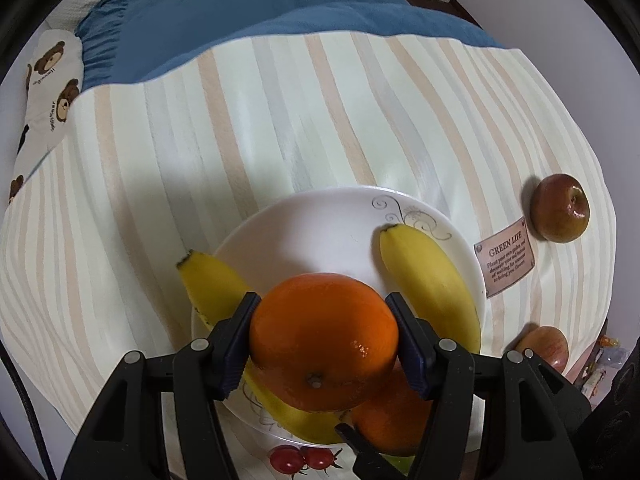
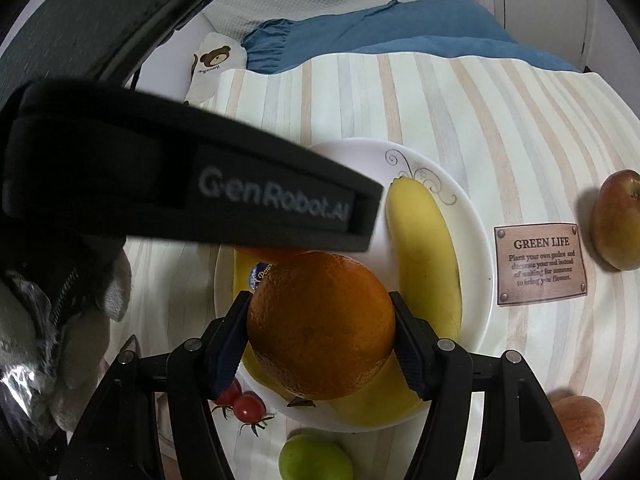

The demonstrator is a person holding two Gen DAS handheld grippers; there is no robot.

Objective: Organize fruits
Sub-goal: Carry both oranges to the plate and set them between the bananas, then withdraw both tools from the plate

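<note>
While each hand-held gripper clamps one orange, plate holds two bananas.

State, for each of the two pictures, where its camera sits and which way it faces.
Left wrist: on the left gripper, looking down at its orange over the white plate; only its fingers show.
Right wrist: on the right gripper, angled down at its orange; a branded strap crosses.
Shared: plate, banana, sign.
</note>
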